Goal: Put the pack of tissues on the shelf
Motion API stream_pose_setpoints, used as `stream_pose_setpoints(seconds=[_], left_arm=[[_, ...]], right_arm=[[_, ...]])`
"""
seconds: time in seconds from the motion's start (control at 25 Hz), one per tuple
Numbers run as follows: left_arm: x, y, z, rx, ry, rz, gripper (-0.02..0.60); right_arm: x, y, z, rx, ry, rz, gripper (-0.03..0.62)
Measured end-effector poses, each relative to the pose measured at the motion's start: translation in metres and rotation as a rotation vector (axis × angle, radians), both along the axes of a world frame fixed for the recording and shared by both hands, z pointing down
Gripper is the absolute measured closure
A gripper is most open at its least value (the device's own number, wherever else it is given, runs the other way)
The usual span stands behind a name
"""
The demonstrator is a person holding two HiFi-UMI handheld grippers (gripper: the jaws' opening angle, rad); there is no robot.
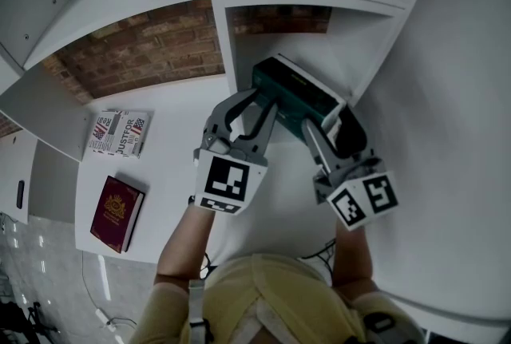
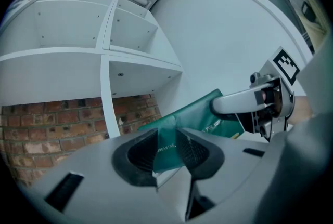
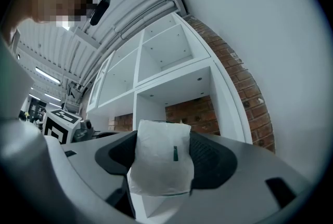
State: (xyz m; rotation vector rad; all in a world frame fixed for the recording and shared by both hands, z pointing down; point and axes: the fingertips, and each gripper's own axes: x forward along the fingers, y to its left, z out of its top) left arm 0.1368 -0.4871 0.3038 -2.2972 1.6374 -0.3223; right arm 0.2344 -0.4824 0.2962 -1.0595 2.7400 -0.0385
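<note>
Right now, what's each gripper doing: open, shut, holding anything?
Left gripper: shut on the green end of the pack.
Right gripper: shut on the white end of the same pack.

Both arms reach forward from the person's body, side by side, with the forearms bare. The left forearm (image 1: 185, 243) leads to the left gripper (image 1: 267, 101), whose left marker cube (image 1: 231, 179) faces the head camera. Its two fingers run forward roughly level and converge at the tips. In the left gripper view its jaws stand close together, pads pinching a green end of the pack of tissues (image 1: 297, 93). The right forearm (image 1: 351, 251) carries the right gripper (image 1: 326, 122), near the left and angled slightly inward, its right marker cube (image 1: 366, 203) tilted. Its jaws also stand close together, clamped on the pack's white end. The two grippers grip the pack from opposite sides without touching each other.
</note>
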Motion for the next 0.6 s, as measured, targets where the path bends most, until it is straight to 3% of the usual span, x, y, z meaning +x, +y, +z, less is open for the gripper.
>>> stream_pose_setpoints(seconds=[0.6], left_arm=[[-0.039, 0.032, 0.010, -0.053, 0.066, -0.055, 0.486]], right_arm=[[-0.035, -0.018, 0.003, 0.079, 0.058, 0.089, 0.286]])
